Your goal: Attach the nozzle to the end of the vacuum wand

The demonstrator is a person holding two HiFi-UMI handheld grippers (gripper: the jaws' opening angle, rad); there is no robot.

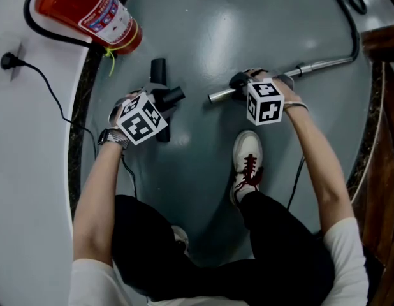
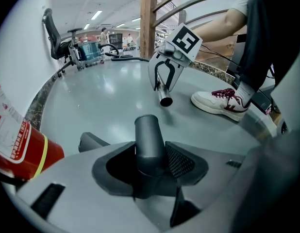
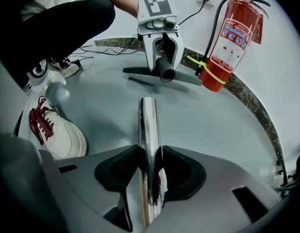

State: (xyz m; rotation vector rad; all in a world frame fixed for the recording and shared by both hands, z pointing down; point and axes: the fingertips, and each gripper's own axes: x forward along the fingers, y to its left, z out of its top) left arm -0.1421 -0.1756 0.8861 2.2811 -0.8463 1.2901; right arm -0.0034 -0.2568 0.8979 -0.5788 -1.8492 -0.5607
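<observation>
My left gripper [image 1: 160,104] is shut on the black nozzle [image 1: 161,87]; its round neck [image 2: 148,141] sticks out between the jaws, pointing toward the wand's open end. The nozzle's flat head [image 3: 181,77] hangs just above the grey floor. My right gripper [image 1: 240,85] is shut on the chrome vacuum wand [image 1: 321,64], whose tube [image 3: 149,125] runs forward from the pads. The wand's open end [image 2: 165,100] faces the nozzle neck [image 3: 165,71] across a short gap; the two parts do not touch.
A red fire extinguisher [image 1: 88,11] lies by the white wall at the upper left, with a plug and black cable [image 1: 41,81] beside it. A white and red shoe [image 1: 247,161] stands on the grey floor [image 1: 235,24] below the wand. Wooden railing [image 1: 385,107] borders the right.
</observation>
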